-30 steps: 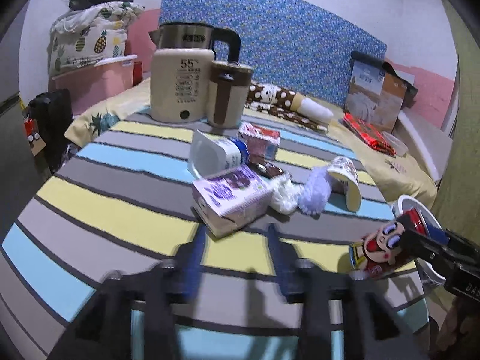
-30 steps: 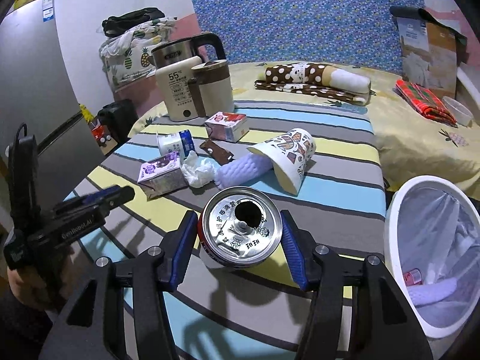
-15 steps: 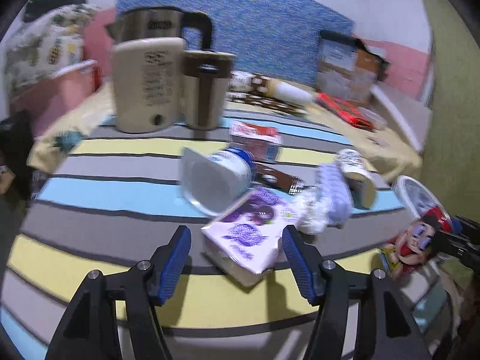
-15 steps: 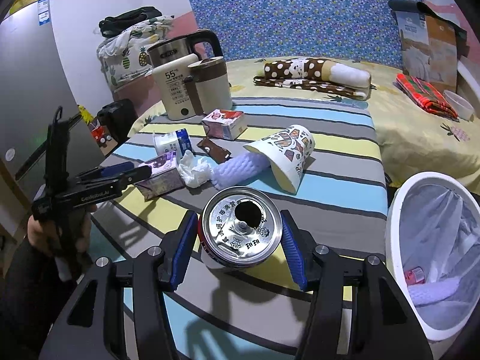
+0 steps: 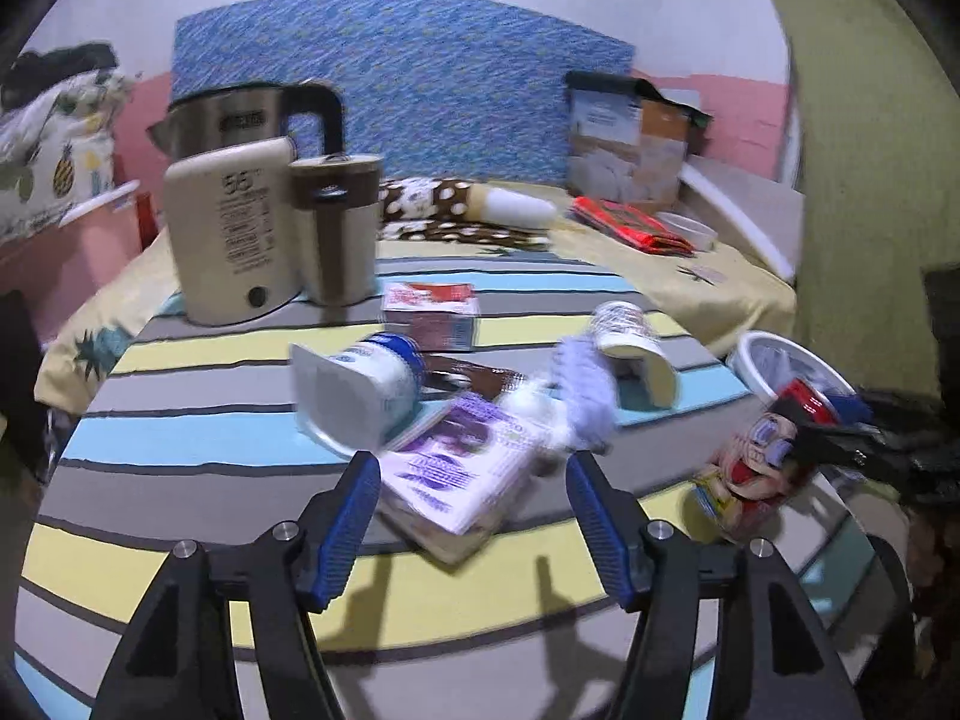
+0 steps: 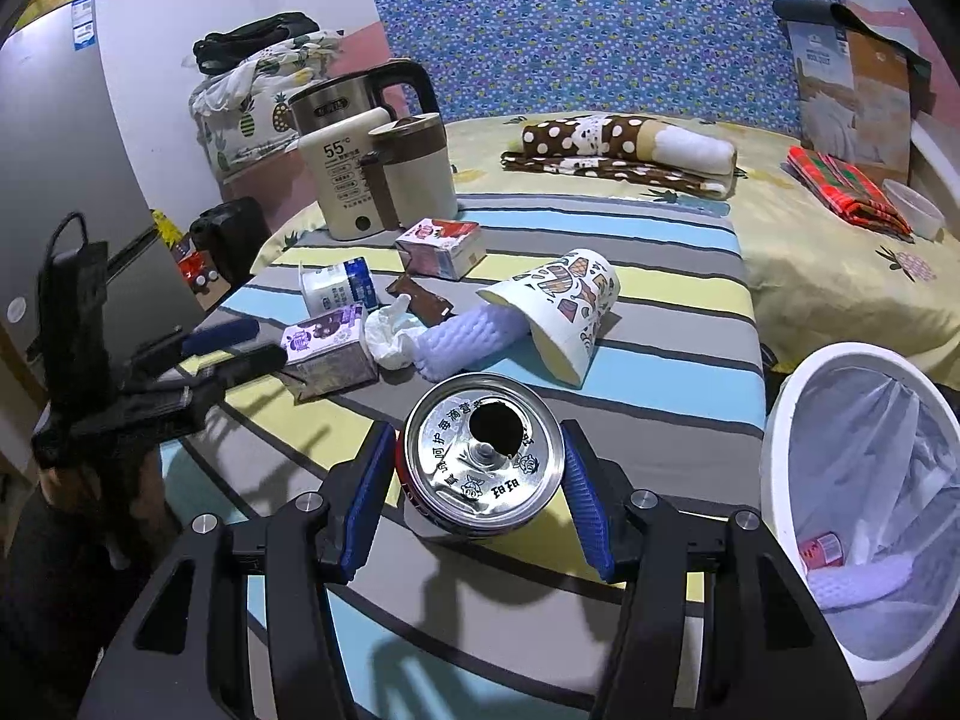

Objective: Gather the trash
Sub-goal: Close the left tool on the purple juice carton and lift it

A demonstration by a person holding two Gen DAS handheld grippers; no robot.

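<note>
My right gripper (image 6: 480, 498) is shut on a red drink can (image 6: 483, 459), held top-up above the striped cloth; the can shows at the right of the left wrist view (image 5: 756, 468). My left gripper (image 5: 474, 516) is open and empty, its jaws on either side of a purple carton (image 5: 462, 468), which also shows in the right wrist view (image 6: 327, 348). Beyond lie a white yogurt cup (image 5: 354, 384), a tissue (image 6: 387, 339), a lilac foam sleeve (image 6: 468, 336), a paper cup (image 6: 564, 312), a brown wrapper (image 6: 420, 297) and a red-white carton (image 6: 441, 249).
A white bin (image 6: 864, 480) with a clear liner stands at the right of the striped table (image 6: 660, 360), holding some trash. A kettle (image 6: 354, 174) and a brown-lidded mug (image 6: 417, 174) stand at the back left. A bed with cloths lies behind.
My left gripper has moved forward to the purple carton, and its jaws now stand wide around it. The right gripper holds the can almost still.
</note>
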